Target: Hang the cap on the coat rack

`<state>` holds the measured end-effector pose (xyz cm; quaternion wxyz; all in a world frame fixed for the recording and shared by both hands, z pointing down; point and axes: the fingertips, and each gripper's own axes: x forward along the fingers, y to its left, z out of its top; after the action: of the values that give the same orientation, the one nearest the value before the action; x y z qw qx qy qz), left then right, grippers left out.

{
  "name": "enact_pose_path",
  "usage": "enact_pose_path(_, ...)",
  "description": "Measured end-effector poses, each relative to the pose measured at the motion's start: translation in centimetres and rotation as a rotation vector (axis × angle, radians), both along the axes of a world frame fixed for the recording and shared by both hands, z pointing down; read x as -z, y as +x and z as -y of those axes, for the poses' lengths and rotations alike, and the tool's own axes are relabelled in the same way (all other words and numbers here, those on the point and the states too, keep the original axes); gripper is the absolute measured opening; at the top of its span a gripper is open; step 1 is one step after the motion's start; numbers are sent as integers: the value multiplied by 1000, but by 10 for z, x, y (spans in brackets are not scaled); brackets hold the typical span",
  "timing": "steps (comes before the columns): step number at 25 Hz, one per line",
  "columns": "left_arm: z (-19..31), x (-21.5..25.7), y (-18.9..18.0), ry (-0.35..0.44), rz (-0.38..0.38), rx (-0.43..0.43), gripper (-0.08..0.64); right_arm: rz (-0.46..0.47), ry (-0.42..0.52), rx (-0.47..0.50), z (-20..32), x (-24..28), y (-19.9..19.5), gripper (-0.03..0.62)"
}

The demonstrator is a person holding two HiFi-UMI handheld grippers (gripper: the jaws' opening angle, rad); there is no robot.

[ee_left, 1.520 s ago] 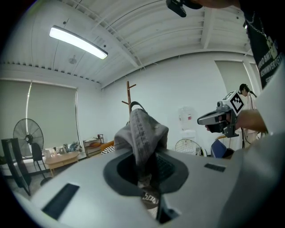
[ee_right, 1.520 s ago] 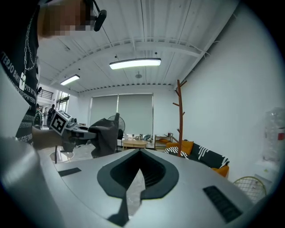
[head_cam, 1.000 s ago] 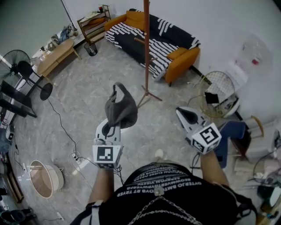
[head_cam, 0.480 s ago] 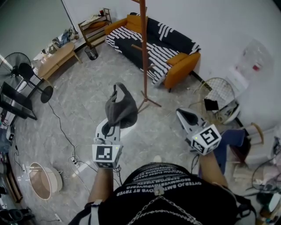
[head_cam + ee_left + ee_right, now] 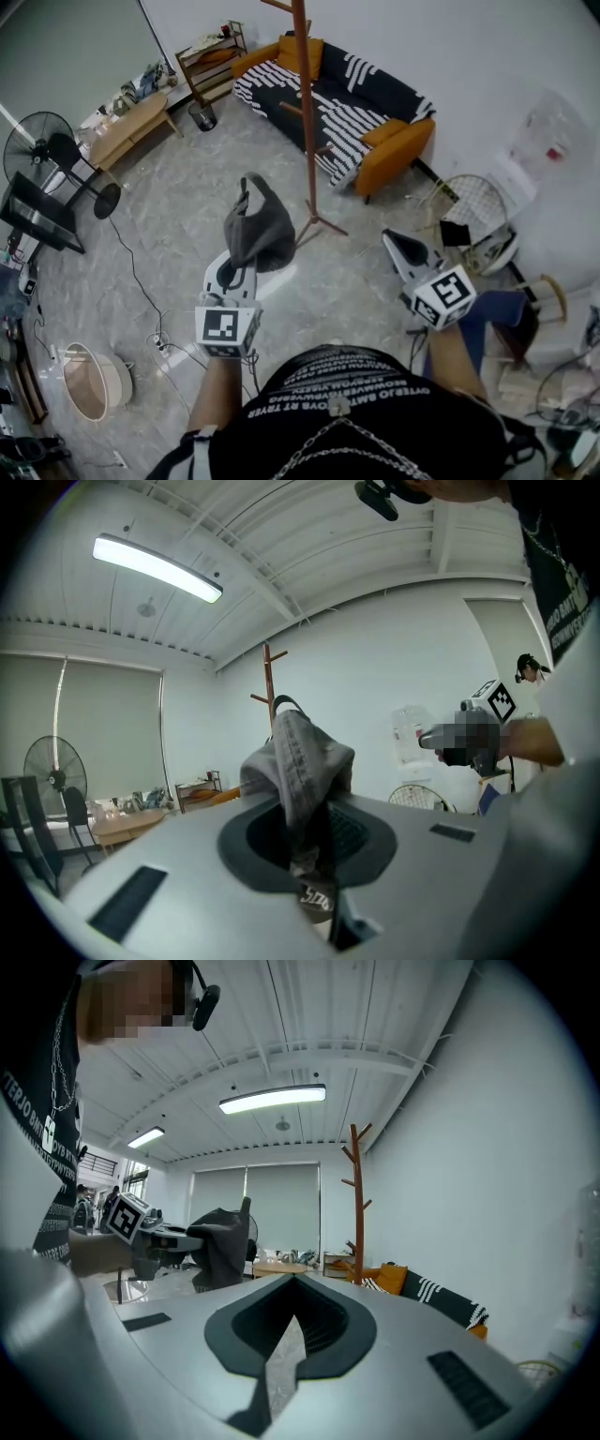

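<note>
A grey cap hangs bunched from my left gripper, which is shut on its fabric and holds it up over the floor. In the left gripper view the cap fills the jaws of the left gripper, with the coat rack behind it. The brown wooden coat rack stands on the floor ahead, a little right of the cap. My right gripper is shut and empty at the right. From the right gripper I see the rack and the cap.
A striped black-and-orange sofa stands behind the rack against the wall. A fan, wooden table and shelf are at the left. A wire basket is at the right; a cable crosses the floor.
The rack's base and the sofa sit slightly lower in the head view and the right gripper a little further right. The left gripper still holds the cap the same way.
</note>
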<state>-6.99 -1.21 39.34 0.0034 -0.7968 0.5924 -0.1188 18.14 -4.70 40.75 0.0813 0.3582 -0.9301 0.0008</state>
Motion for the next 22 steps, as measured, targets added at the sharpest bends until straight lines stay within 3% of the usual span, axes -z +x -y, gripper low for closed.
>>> enact_pose_path(6,-7,-3,2,-19,58,28,25,21,-25,-8,8,-7,12,-9)
enact_pose_path(12,-16,-13,-5,-36,39,50,25,34,-41,11,7,-16,3,-9)
enact_pose_path(22,18,-7,-19,-23,64,-22,25,31,-31,-12,22,-10,-22,-9)
